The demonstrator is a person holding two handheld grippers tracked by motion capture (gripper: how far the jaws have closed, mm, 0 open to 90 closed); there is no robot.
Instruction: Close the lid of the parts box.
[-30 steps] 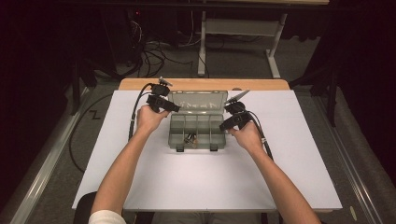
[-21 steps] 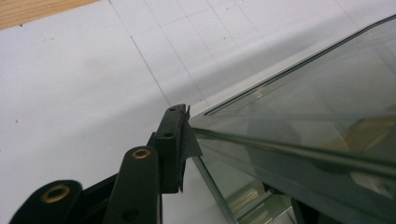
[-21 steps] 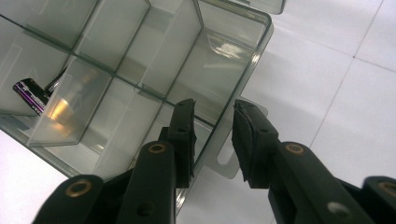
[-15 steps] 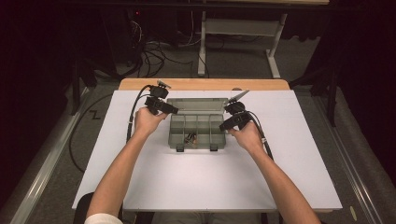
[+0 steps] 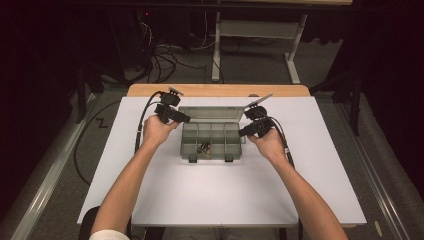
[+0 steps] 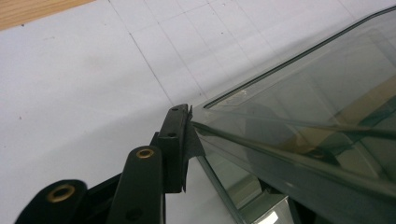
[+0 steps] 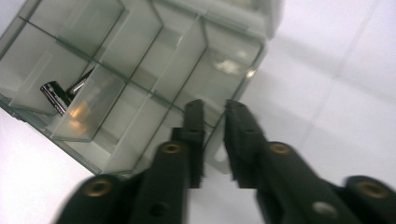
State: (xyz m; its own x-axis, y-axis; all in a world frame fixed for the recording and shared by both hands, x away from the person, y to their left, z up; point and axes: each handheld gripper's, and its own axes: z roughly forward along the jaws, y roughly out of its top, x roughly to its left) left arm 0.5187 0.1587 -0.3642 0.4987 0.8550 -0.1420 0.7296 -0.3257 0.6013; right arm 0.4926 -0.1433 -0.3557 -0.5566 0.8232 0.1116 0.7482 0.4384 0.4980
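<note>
1. Little has shifted since a second ago — both hands hold beside the organiser box [image 5: 211, 140], mid-bench.
2. Left gripper [image 6: 180, 140] jaws pinch its clear lid [image 6: 317, 93]; right gripper [image 7: 212, 135] jaws straddle the box's side wall, slightly apart.
3. Light, stiff, slippery plastic — grip edges.
4. White bench [image 5: 225, 200]; dark room, cables behind.

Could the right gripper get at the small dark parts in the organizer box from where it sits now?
Probably yes. The lid is raised, so the compartments are open from above, and the right gripper sits at the organizer box wall with nothing between it and the dark parts.
</note>
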